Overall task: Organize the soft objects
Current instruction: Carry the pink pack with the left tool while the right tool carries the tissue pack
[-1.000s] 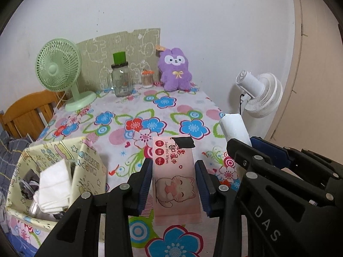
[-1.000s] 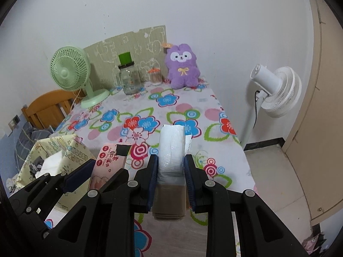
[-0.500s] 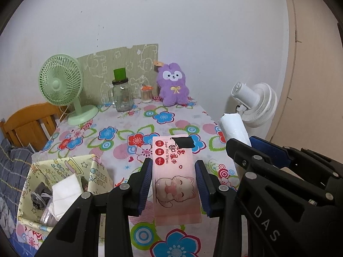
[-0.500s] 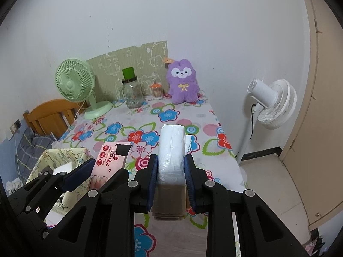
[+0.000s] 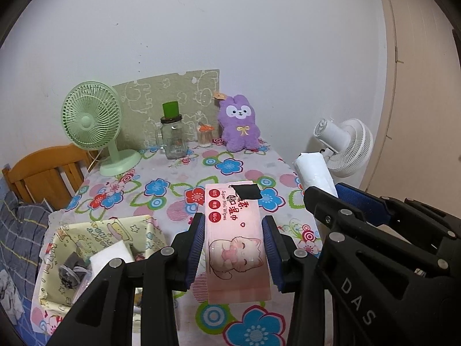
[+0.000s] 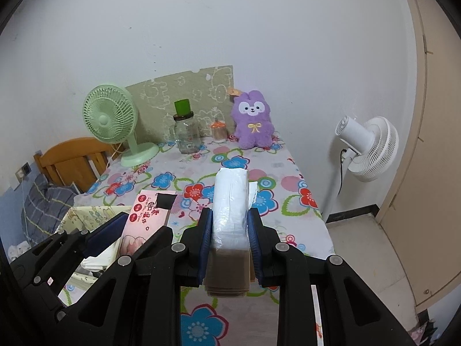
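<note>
My left gripper [image 5: 234,230] is shut on a pink pack of wet wipes [image 5: 234,236] and holds it above the near part of the flowered table [image 5: 184,184]. My right gripper [image 6: 229,225] is shut on a white pack of tissues [image 6: 230,204], held level beside the left one. The tissue pack also shows in the left wrist view [image 5: 315,173], and the wipes pack in the right wrist view [image 6: 147,213]. A yellow patterned fabric basket [image 5: 72,230] with white cloth and dark items inside stands at the near left. A purple plush bunny [image 5: 239,128] sits at the table's far end.
A green desk fan [image 5: 92,124], a glass jar with a green lid [image 5: 172,138] and a small toothpick holder [image 5: 205,137] stand at the back by the wall. A wooden chair [image 5: 43,173] is on the left. A white floor fan [image 6: 366,147] stands to the right of the table.
Both grippers have risen and pulled back from the table with their packs; the table and basket look smaller and lower. Both grips are unchanged.
</note>
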`<move>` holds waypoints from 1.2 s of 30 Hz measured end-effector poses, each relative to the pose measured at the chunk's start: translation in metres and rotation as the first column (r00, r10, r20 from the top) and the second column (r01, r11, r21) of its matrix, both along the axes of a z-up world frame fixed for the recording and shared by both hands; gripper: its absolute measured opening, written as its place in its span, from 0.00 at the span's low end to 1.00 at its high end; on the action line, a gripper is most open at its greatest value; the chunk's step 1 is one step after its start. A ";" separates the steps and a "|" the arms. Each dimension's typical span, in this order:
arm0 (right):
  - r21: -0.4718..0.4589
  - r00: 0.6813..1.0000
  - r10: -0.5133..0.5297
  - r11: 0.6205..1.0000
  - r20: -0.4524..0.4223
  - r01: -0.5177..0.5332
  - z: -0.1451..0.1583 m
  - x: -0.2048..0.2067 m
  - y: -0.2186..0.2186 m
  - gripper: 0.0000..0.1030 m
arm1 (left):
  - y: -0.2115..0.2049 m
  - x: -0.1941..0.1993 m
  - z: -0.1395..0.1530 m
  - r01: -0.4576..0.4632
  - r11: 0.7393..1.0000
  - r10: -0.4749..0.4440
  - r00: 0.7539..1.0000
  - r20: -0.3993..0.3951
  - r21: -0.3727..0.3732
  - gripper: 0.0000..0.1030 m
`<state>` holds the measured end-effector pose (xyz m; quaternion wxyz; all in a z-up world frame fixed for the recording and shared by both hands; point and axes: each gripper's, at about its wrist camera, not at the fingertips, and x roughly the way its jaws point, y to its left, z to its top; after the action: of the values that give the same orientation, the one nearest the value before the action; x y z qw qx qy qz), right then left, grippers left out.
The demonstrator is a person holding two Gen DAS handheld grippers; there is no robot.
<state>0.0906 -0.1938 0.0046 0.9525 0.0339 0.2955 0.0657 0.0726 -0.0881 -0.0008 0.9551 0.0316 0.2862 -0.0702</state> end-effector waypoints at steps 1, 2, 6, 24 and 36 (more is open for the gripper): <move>0.001 1.000 0.002 1.000 0.000 -0.002 0.001 -0.001 0.003 0.27 | 0.003 0.000 0.001 0.001 1.000 -0.001 1.000 0.000 0.003 0.40; 0.002 1.000 0.002 1.000 0.000 -0.002 0.001 -0.001 0.005 0.27 | 0.005 -0.001 0.001 0.001 1.000 -0.001 1.000 0.001 0.005 0.40; 0.000 1.000 0.005 1.000 0.002 -0.005 0.003 -0.002 0.015 0.27 | 0.015 -0.001 0.003 0.002 1.000 -0.002 1.000 0.000 0.007 0.40; -0.019 0.999 0.037 0.999 0.017 -0.037 0.007 -0.001 0.066 0.27 | 0.067 -0.001 0.004 -0.019 1.000 0.019 1.000 0.014 0.015 0.40; -0.023 0.997 0.078 0.997 0.015 -0.078 0.001 0.006 0.106 0.27 | 0.106 0.003 -0.003 -0.061 0.998 0.061 0.998 0.009 0.017 0.40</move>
<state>0.0970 -0.0879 0.0058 0.9518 0.0112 0.2898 0.0997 0.0757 0.0175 -0.0033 0.9577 0.0312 0.2836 -0.0386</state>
